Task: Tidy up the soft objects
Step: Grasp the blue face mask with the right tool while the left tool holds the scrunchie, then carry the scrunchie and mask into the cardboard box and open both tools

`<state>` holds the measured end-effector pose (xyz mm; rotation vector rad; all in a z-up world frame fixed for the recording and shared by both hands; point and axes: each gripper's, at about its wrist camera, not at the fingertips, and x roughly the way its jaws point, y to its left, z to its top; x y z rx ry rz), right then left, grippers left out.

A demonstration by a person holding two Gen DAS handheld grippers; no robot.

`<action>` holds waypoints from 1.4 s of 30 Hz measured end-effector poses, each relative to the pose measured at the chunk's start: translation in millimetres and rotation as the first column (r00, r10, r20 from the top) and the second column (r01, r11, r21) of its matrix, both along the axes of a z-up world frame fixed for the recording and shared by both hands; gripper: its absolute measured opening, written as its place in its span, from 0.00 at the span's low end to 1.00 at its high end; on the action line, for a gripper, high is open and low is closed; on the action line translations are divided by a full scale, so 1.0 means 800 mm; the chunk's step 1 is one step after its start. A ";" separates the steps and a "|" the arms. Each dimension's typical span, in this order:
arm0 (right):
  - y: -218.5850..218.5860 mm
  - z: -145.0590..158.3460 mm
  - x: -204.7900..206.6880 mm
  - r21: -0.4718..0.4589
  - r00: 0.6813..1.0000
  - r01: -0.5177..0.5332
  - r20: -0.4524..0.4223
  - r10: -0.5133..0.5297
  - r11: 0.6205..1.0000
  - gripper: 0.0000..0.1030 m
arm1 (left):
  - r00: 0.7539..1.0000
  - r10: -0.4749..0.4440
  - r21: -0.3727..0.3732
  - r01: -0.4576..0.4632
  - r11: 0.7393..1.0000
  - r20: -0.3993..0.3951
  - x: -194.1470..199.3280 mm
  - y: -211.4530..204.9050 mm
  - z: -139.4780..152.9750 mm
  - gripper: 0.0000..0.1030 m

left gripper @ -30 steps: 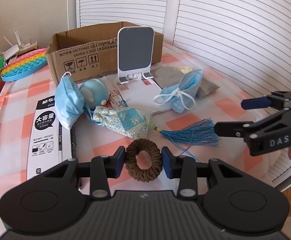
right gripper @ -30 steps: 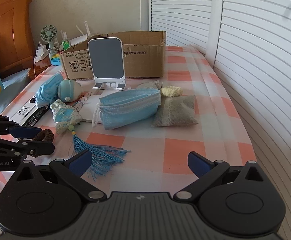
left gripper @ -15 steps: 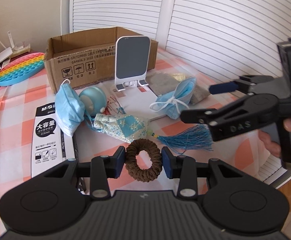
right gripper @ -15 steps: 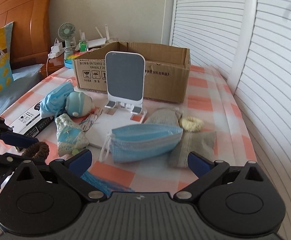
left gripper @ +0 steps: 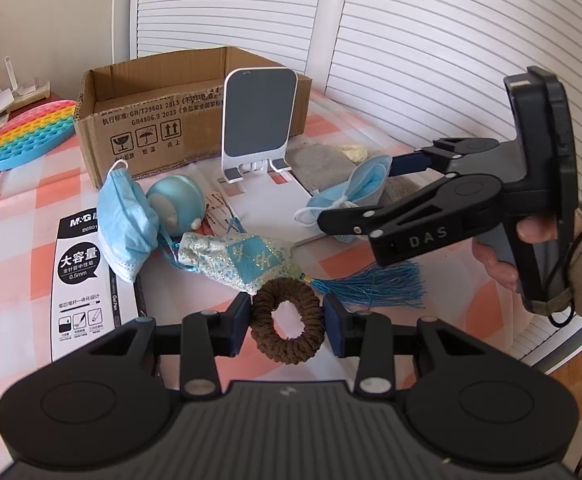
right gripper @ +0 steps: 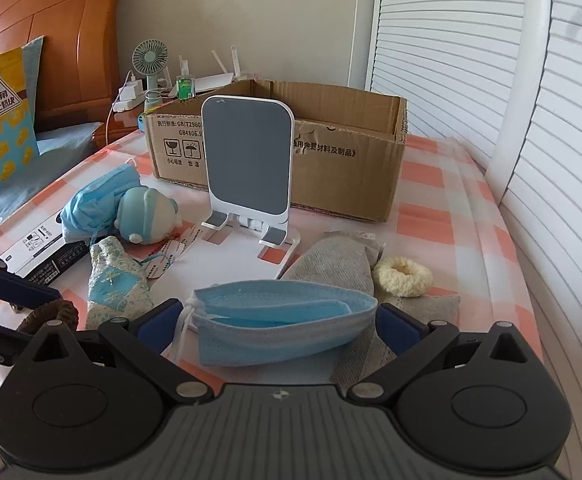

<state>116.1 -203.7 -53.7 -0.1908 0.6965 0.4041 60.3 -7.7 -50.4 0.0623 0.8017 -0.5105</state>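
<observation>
Two grippers are at work on the tabletop (right gripper: 431, 216). The left gripper (left gripper: 287, 322) is closed on the brown scrunchie (left gripper: 287, 327), pads touching its sides at 9 and 3 o'clock of the ring; the scrunchie sits just in front of the tassel sachet (left gripper: 239, 256). The right gripper (right gripper: 281, 322) is spread wide, its fingers flanking the folded blue mask (right gripper: 279, 320) without visible contact. That mask lies on the tabletop, partly over the grey pouch (right gripper: 335, 260), at 6 o'clock of the phone stand (right gripper: 249, 160).

Step in hand, by judgement: the scrunchie is secured and the mask grasp is being set up. The open box (right gripper: 331, 160) stands at 12 o'clock behind the stand and is the likely destination.

Next move, by judgement:
- Close the right gripper on the mask body, not its ear loops, and keep the pouch out of the pinch.
- Lift both items clear of the stand before moving toward the box.

A second mask (left gripper: 129, 216), a blue toy (left gripper: 175, 202) and a cream scrunchie (right gripper: 403, 276) are not yet collected.
</observation>
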 end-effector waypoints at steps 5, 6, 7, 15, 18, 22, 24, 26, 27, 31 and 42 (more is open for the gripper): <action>0.005 -0.003 0.003 -0.012 1.000 -0.001 -0.002 0.001 1.000 0.94 | 1.000 -0.007 0.010 0.007 1.000 -0.005 0.001 -0.002 -0.001 0.37; 0.006 -0.002 0.002 -0.022 1.000 0.001 -0.001 -0.001 1.000 0.88 | 1.000 -0.007 0.011 0.007 1.000 -0.006 0.001 -0.002 -0.001 0.37; 0.007 -0.002 0.001 -0.026 1.000 0.001 -0.003 -0.001 1.000 0.88 | 1.000 -0.009 0.012 0.009 1.000 -0.008 0.002 -0.002 -0.001 0.37; 0.006 0.011 -0.013 -0.025 1.000 0.021 0.003 -0.021 0.999 0.80 | 1.000 -0.005 0.025 0.005 1.000 -0.012 -0.001 0.000 0.001 0.37; 0.006 0.019 -0.020 -0.026 1.000 0.029 0.005 -0.029 0.999 0.76 | 1.000 0.002 0.029 -0.001 1.000 -0.010 -0.005 0.002 0.005 0.37; 0.006 0.029 -0.030 -0.012 1.000 0.023 -0.014 -0.023 1.000 0.68 | 1.000 0.006 0.030 -0.006 1.000 -0.007 -0.010 0.006 0.012 0.37; 0.006 0.035 -0.037 -0.005 1.000 0.014 -0.018 -0.014 1.000 0.68 | 1.000 0.010 0.033 -0.010 0.999 -0.001 -0.013 0.007 0.017 0.37; 0.008 0.041 -0.044 0.002 1.000 0.004 -0.020 -0.004 1.000 0.67 | 1.000 0.013 0.033 -0.013 0.999 0.005 -0.015 0.009 0.023 0.37; 0.008 0.045 -0.048 0.008 1.000 0.000 -0.022 0.000 1.000 0.67 | 1.000 0.013 0.030 -0.013 0.999 0.007 -0.016 0.010 0.025 0.37; 0.010 0.059 -0.060 0.042 0.999 -0.027 -0.041 0.029 0.999 0.67 | 1.000 0.015 0.029 -0.015 0.999 0.020 -0.016 0.012 0.038 0.37; 0.016 0.084 -0.053 -0.019 1.000 0.017 -0.013 -0.017 1.000 0.67 | 0.998 0.031 0.031 -0.032 0.999 0.054 0.012 0.018 0.074 0.37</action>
